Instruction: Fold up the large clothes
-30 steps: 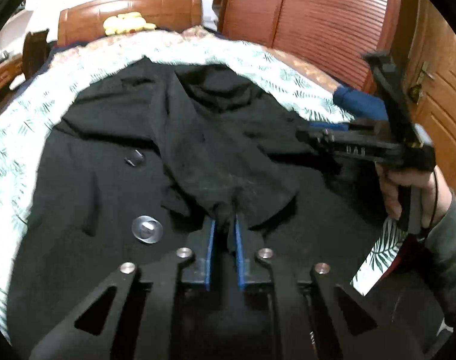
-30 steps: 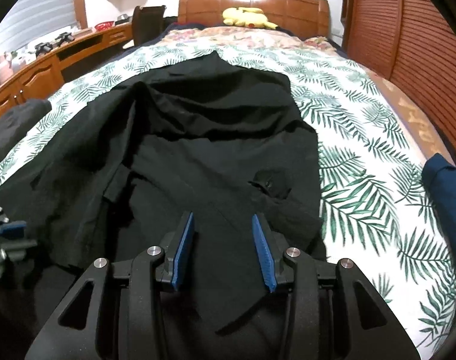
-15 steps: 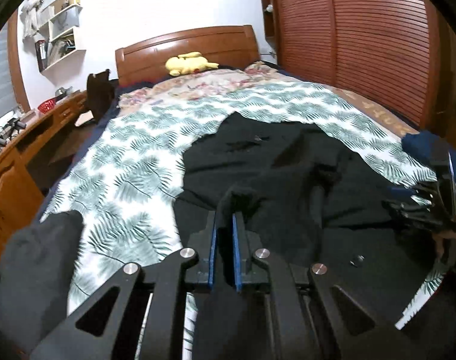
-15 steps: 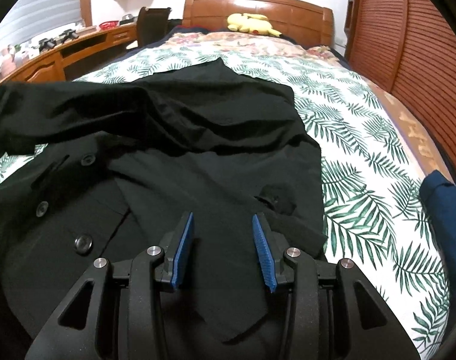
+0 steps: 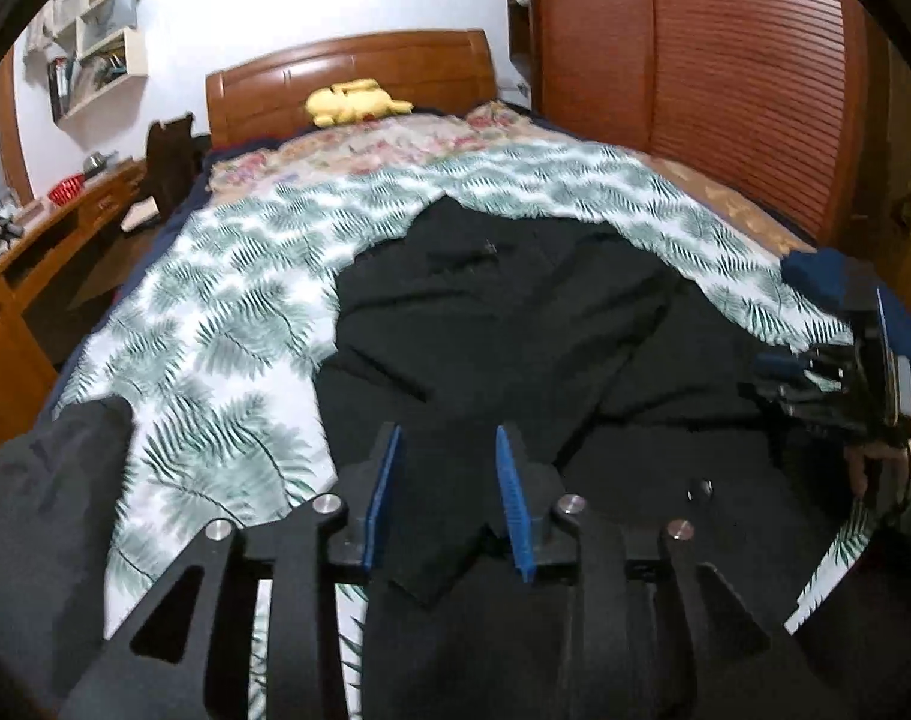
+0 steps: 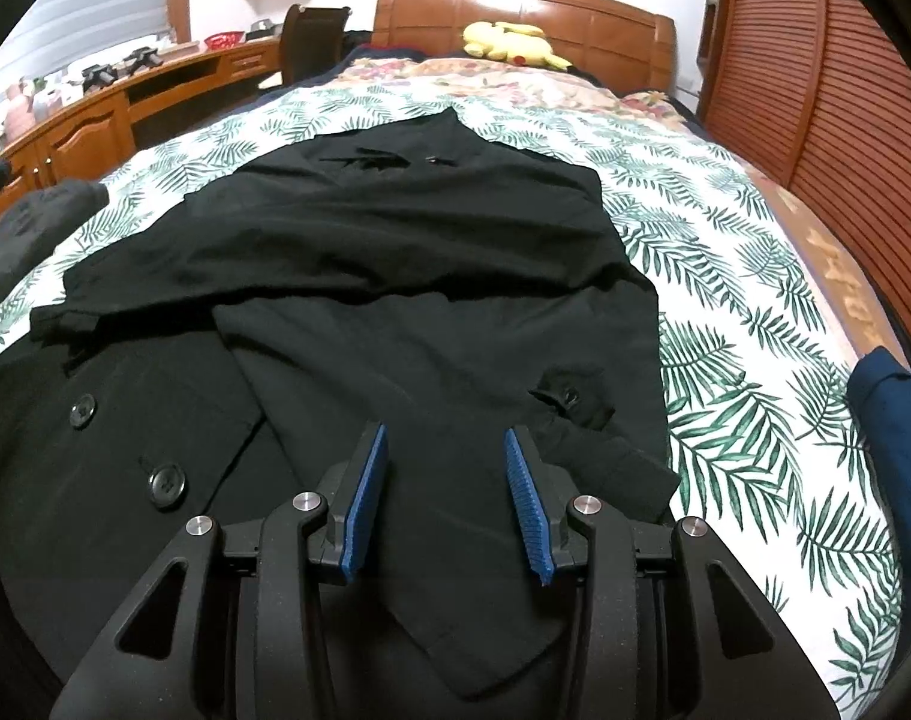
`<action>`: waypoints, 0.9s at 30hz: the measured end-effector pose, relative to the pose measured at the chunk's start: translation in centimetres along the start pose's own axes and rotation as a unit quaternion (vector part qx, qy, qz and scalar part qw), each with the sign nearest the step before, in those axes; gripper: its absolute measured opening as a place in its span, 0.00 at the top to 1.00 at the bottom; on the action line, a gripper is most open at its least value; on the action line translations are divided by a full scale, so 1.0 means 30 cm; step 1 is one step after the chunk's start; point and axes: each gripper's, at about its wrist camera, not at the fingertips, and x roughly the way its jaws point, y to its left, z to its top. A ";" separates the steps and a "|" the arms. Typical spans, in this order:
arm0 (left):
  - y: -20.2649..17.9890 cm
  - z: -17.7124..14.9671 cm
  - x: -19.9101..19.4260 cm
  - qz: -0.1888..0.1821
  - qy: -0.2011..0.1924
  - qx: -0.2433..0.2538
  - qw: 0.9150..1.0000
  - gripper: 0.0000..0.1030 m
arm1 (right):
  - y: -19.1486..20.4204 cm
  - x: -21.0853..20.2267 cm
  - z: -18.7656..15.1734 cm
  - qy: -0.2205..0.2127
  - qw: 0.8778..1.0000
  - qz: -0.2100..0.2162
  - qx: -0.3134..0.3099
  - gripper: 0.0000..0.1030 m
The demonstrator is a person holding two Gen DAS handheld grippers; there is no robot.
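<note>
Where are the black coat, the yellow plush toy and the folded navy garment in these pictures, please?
black coat (image 6: 431, 276): right wrist view, on its folded-over upper panel.
yellow plush toy (image 6: 512, 45): right wrist view, on its body.
navy garment (image 6: 893, 414): right wrist view, on its top surface.

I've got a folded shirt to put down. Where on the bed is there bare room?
Bare sheet lies between the black coat and the blue garment, and also beyond the coat's collar toward the yellow plush toy. The near left is crowded by the coat and a dark pile.
</note>
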 end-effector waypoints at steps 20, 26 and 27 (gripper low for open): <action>0.005 -0.199 0.228 0.039 0.101 0.011 0.994 0.64 | 0.013 -0.002 -0.002 -0.006 1.000 0.018 0.002 0.46; -0.002 -0.183 0.151 0.029 0.069 0.003 0.997 0.94 | 0.013 -0.002 -0.002 -0.007 1.000 0.020 0.001 0.45; -0.012 -0.176 0.122 0.024 0.058 0.004 0.998 0.94 | 0.011 -0.002 -0.002 -0.007 1.000 0.020 0.002 0.45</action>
